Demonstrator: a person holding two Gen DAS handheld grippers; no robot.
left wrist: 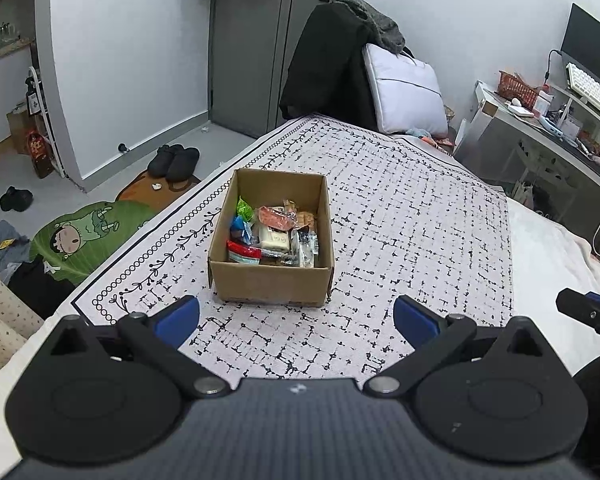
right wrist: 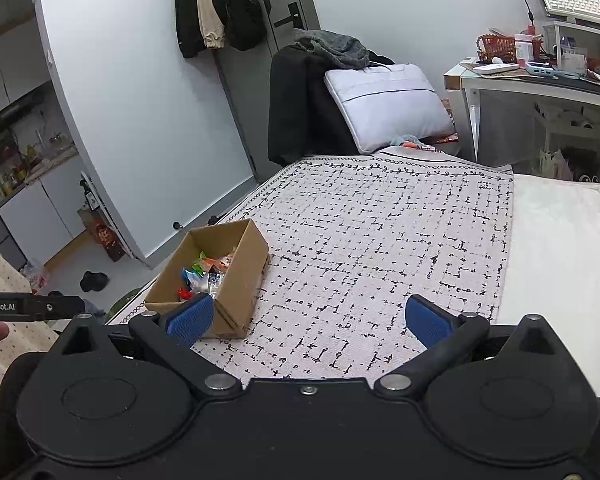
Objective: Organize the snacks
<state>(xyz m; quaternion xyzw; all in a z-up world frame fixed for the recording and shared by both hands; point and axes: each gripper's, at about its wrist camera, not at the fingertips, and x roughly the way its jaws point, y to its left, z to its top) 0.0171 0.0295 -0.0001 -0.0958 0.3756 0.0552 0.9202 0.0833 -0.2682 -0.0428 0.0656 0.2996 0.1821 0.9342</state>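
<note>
Left tongs (left wrist: 296, 322) are held released and empty above the patterned cloth (left wrist: 400, 220) on the bed; just beyond them the cardboard box (left wrist: 271, 280) is seen upright, with the wrapped snacks (left wrist: 274, 236) gathered inside.

Right tongs (right wrist: 306, 322) are likewise spread, nothing gripped, the box lying to their left. No snack is seen loose on the cloth. Gathering appears complete, or unpacking pending; neither is settled.

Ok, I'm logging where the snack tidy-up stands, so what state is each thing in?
box: open-topped, upright on the mat
snacks: all piled inside the box
mat: spread flat, only the box on it
left gripper: open, empty, short of the box
right gripper: open, empty
</note>
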